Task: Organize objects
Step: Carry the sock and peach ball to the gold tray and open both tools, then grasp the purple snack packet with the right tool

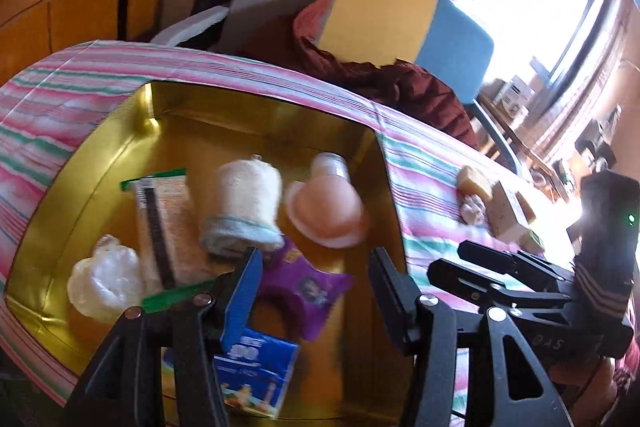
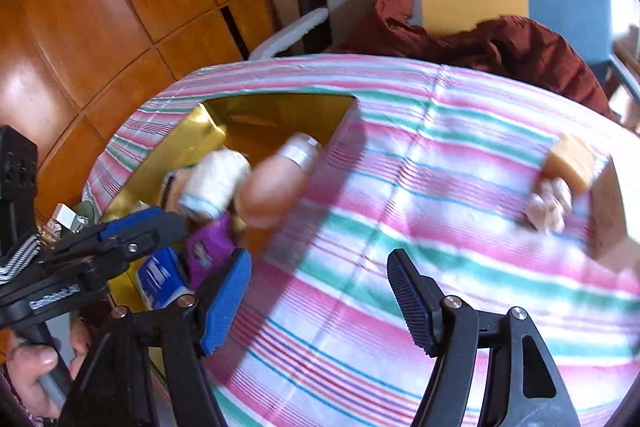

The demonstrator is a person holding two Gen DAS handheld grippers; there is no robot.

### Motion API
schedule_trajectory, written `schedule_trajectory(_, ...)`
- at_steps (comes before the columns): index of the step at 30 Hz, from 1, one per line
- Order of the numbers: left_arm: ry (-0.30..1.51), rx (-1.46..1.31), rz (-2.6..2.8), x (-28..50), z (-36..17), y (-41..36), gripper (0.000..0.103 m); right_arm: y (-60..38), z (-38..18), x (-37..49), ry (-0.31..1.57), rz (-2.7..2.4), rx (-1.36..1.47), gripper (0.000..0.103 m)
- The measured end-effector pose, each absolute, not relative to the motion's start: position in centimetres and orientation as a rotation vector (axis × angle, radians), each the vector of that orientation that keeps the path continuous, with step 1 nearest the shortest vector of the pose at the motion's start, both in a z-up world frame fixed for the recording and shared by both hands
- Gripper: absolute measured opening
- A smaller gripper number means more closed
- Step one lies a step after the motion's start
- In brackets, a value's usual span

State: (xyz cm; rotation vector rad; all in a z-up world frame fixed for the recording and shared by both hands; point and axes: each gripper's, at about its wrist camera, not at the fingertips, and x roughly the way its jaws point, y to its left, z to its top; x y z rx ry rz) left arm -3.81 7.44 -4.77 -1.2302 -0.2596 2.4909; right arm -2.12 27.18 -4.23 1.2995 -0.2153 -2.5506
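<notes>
A gold-lined box (image 1: 100,163) sunk into a striped tablecloth (image 2: 400,187) is the collecting point here, and it already holds a clear plastic bag (image 1: 102,283), a green-edged packet (image 1: 160,227), a rolled white towel (image 1: 244,203), a pink bottle with a silver cap (image 1: 326,211), a purple pouch (image 1: 300,287) and a blue carton (image 1: 256,367). The left gripper (image 1: 316,279) hangs over the box's near end, jaws spread with nothing between them. The right gripper (image 2: 320,291) is outside the box, above bare cloth on the side away from the cupboard, its jaws also apart and empty. What appears left to gather sits well away from the box on that same side — a yellow sponge-like block (image 2: 570,161) touching a pale crumpled lump (image 2: 548,207). The sensible move is for the right gripper to travel to that pair, line its pads up across the block's flat faces, close firmly and lift clear of the box wall before lowering — the box's free floor lies beyond the bottle.
</notes>
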Motion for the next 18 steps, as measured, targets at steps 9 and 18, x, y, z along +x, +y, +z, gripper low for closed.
schedule_trajectory(9,-0.133,-1.199,2.348,-1.1,-4.8,12.3,0.056,33.9,-5.8,1.0,-0.268,-2.617,1.480,0.071)
schedule_trajectory(18,-0.034,-1.127,2.273,2.0,-4.2,15.6,0.058,45.1,-3.5,3.6,-0.350,-2.893,1.517,0.072)
